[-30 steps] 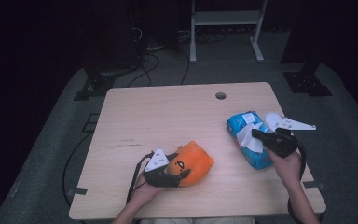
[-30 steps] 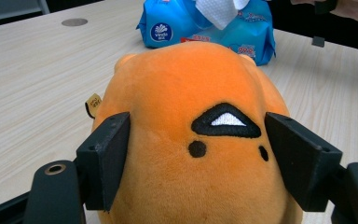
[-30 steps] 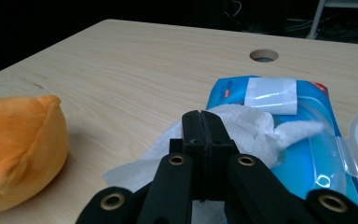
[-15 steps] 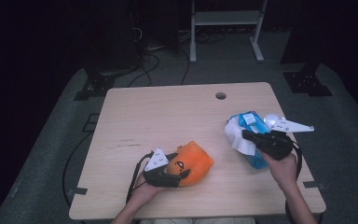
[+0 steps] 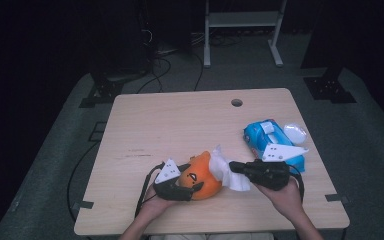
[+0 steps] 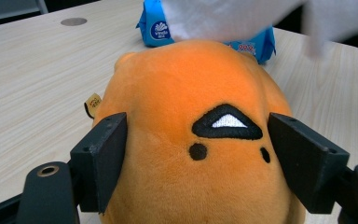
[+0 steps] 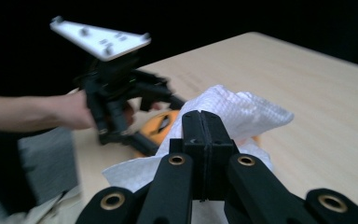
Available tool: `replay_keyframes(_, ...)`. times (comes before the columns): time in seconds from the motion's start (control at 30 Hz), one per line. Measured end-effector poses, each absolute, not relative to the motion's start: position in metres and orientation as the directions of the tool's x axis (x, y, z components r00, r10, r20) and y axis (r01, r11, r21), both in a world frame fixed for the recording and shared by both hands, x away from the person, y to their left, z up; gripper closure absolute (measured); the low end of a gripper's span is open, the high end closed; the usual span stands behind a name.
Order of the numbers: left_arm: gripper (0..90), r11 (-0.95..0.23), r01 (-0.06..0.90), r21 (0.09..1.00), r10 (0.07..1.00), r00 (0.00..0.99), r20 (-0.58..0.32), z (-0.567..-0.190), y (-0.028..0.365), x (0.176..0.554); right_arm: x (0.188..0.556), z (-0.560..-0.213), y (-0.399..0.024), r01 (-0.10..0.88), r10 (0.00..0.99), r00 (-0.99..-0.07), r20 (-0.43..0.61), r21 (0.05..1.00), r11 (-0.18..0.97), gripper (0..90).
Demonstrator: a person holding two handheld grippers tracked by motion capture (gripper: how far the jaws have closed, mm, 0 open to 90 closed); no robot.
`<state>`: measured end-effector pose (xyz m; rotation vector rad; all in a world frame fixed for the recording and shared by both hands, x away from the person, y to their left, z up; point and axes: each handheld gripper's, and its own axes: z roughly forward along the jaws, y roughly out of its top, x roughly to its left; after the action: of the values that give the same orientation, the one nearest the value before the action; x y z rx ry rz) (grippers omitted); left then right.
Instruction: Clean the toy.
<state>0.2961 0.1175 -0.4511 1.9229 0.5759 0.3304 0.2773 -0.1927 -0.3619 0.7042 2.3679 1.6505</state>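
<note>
Right gripper carried white tissue to orange plush, clamped | left gripper apparently hugging plush, jaws just widened

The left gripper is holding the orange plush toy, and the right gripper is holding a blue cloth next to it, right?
Not quite. The cloth is wrong: the right gripper pinches a white tissue, not a blue one, as the high view shows. The blue thing is the tissue pack lying farther back on the table. The left gripper does hold the orange plush toy.

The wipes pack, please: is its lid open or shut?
Open: the wipes pack has its white lid swung out beside it.
</note>
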Motion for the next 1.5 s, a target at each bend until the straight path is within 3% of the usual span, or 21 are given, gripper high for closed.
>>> replay_keyframes(0.27, 22.2, -0.327, 0.237, 0.915, 0.531, 0.847, -0.03, -0.452, 0.116, 0.296, 0.289, -0.379, -0.171, 0.335, 0.404, -0.896, 0.185, 0.878, 0.343, 89.1)
replay_keyframes(0.6, 21.6, -0.322, 0.24, 0.916, 0.529, 0.848, -0.036, -0.452, 0.116, 0.297, 0.322, -0.407, -0.156, 0.331, 0.505, -0.856, 0.107, 0.865, 0.377, 86.8)
replay_keyframes(0.77, 21.6, -0.327, 0.238, 0.914, 0.526, 0.85, -0.033, -0.452, 0.116, 0.296, 0.326, -0.412, -0.156, 0.318, 0.518, -0.85, 0.093, 0.875, 0.366, 69.9)
replay_keyframes(0.93, 21.7, -0.34, 0.236, 0.91, 0.516, 0.856, -0.029, -0.453, 0.115, 0.297, 0.335, -0.419, -0.155, 0.356, 0.493, -0.857, 0.152, 0.866, 0.351, 57.8)
replay_keyframes(1.07, 21.7, -0.362, 0.231, 0.903, 0.502, 0.865, -0.019, -0.453, 0.116, 0.297, 0.34, -0.425, -0.154, 0.388, 0.473, -0.857, 0.204, 0.859, 0.334, 54.5)
replay_keyframes(1.27, 20.2, -0.393, 0.219, 0.893, 0.489, 0.872, 0.002, -0.452, 0.115, 0.295, 0.341, -0.435, -0.152, 0.422, 0.456, -0.855, 0.248, 0.844, 0.331, 55.3)
replay_keyframes(1.4, 11.9, -0.409, 0.222, 0.885, 0.502, 0.865, 0.015, -0.447, 0.116, 0.291, 0.337, -0.44, -0.148, 0.415, 0.465, -0.855, 0.229, 0.841, 0.348, 62.0)
replay_keyframes(1.5, 11.1, -0.418, 0.218, 0.882, 0.498, 0.867, 0.021, -0.447, 0.118, 0.289, 0.333, -0.438, -0.147, 0.402, 0.48, -0.854, 0.201, 0.84, 0.363, 67.5)
